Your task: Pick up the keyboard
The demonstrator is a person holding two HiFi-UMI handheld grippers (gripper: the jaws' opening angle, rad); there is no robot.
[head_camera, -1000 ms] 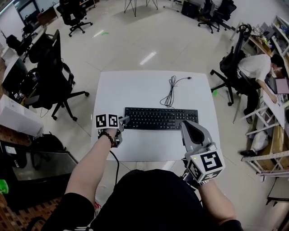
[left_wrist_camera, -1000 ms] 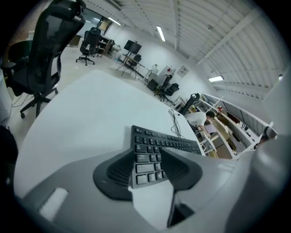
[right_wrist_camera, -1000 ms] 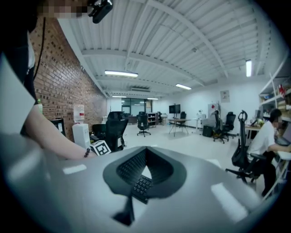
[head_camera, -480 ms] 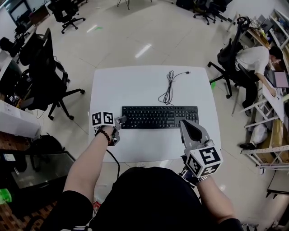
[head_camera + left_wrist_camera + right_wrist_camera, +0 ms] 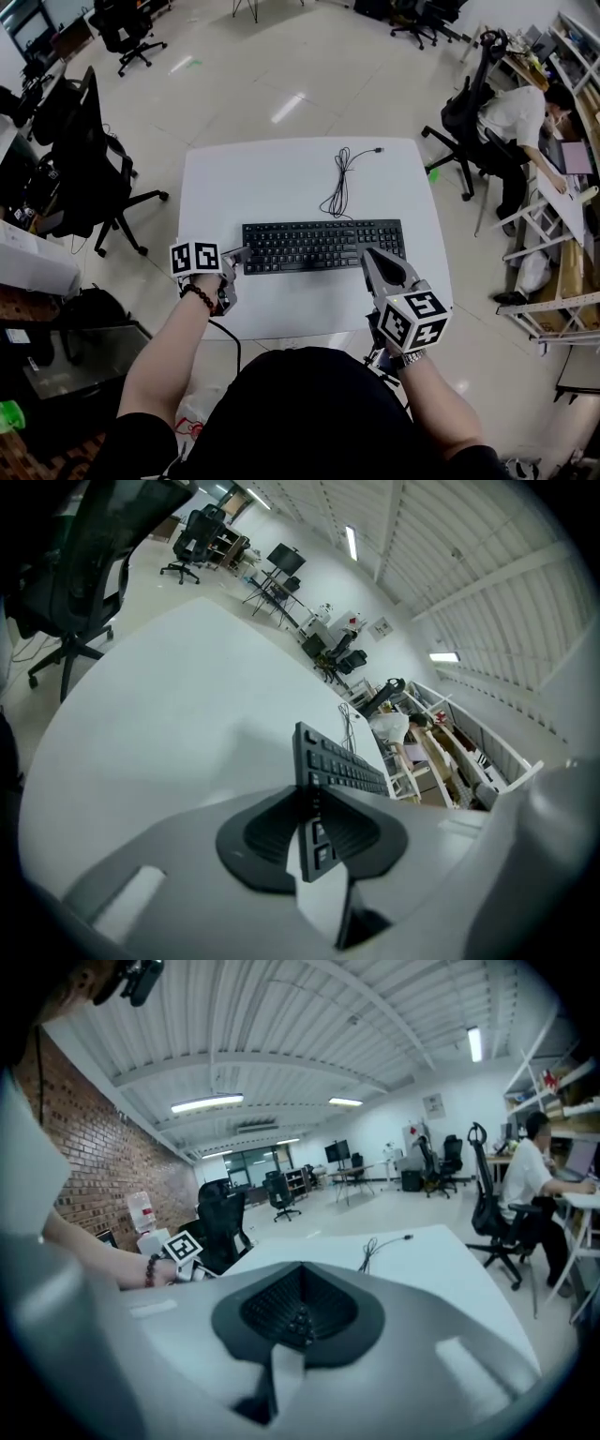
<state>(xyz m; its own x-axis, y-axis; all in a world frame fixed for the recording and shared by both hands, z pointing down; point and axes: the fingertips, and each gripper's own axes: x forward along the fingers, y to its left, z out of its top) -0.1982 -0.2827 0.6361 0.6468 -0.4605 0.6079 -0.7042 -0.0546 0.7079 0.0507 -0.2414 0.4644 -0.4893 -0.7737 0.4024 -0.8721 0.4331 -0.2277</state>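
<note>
— One white table [image 5: 281, 178] filled most of what we saw from the head view, no?
— Yes. On it we found the black keyboard [image 5: 319, 246], lying flat in the nearer half of the table, its long side across us.
— And the right gripper [image 5: 367, 252]?
— We held it at the right end of the keyboard, by the front corner. Its jaws were fully together and nothing was between them. We could not tell if its tip touched the keyboard.
— The left gripper [image 5: 240, 252]?
— It was at the left end. Its jaws were closing, and the keyboard's left edge stood between the two pads. In the left gripper view we saw a thin strip of white table between one pad and that edge, so we did not call it a grip.
— The smallest thing?
— The keyboard's black cable [image 5: 339, 178], which lay in loose loops on the far part of the table, its plug free.
</note>
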